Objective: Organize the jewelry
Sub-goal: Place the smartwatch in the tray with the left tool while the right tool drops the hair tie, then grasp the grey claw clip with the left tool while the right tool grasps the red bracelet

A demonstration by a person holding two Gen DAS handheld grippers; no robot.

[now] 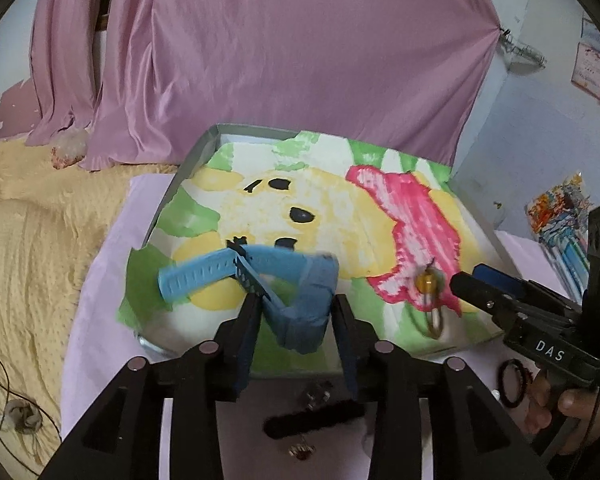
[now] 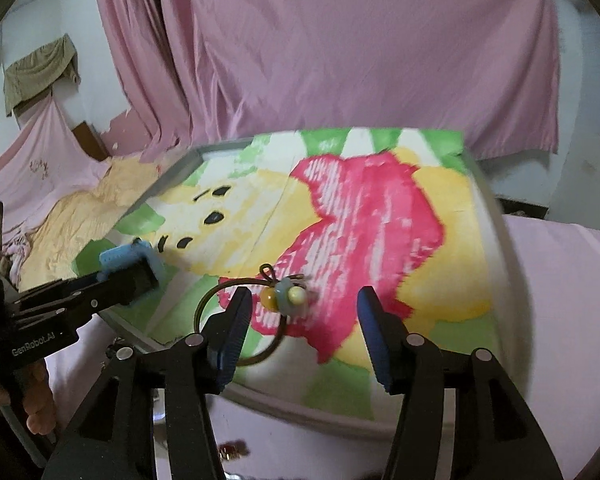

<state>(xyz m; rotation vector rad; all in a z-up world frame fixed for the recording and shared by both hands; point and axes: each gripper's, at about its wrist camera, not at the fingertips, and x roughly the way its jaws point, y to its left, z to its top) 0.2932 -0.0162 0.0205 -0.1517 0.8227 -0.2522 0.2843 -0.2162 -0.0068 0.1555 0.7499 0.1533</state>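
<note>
Blue watch strap [image 1: 260, 280] is lying in the painted tray [image 1: 168, 196] w/ left gripper [image 1: 296, 312] spread wide around its buckle end, while right gripper [image 2: 300, 312], also spread, is hovering over beaded hair tie [image 2: 280, 300]

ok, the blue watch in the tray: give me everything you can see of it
The light blue rubbery-looking watch has a perforated strap with a row of holes, a black buckle near mid-strap and a blurred, darker blue case end. It lies in the shallow grey tray, on its cartoon-printed liner, at the near left. The strap's long end points left; the case end sits between the left gripper's open fingers. Actual contact is unclear. The beaded hair tie lies apart, to its right.
</note>
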